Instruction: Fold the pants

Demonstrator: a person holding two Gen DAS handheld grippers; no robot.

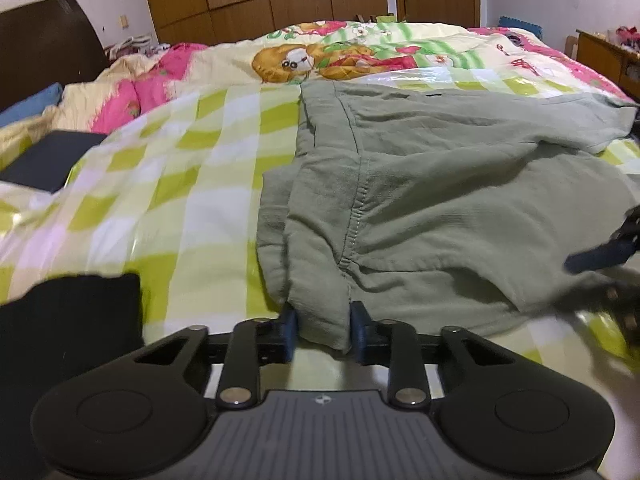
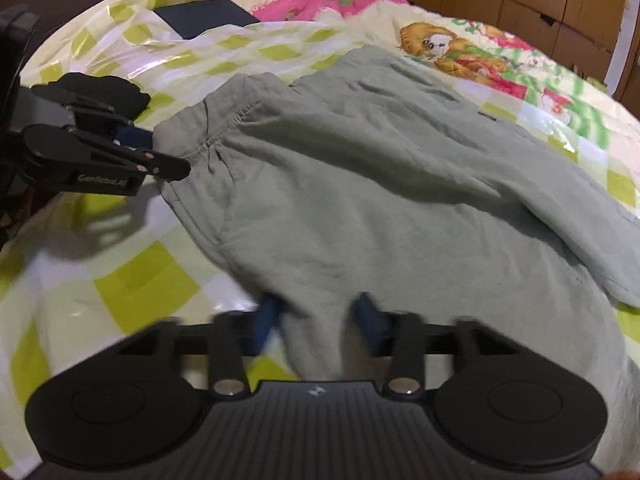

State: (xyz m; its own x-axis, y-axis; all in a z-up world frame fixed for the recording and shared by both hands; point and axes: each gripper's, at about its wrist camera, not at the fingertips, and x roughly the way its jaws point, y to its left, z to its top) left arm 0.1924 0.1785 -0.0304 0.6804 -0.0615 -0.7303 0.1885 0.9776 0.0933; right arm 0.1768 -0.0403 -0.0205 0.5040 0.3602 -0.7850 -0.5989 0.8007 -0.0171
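Left wrist view: left claw (image 1: 323,330) – jaws pinched on the near edge of the pants (image 1: 440,184).
Right wrist view: right claw (image 2: 318,322) pinched on another fold of the same edge.
Count: one pair of pants, two claws.
Around: checkered sheet (image 1: 168,184), cartoon quilt (image 1: 340,56), dark flat pad (image 1: 48,160), black cloth (image 1: 76,312) – nothing in the way.
Pants: spread on the sheet, beyond both claws.

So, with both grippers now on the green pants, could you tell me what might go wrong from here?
1. The left gripper pinches only a narrow bunch of the pants near the edge, so the fabric may slip out when lifted.
2. The right gripper also holds a bunched fold; uneven pulls could skew the fold.
3. The glossy checkered sheet might slide along with the pants.
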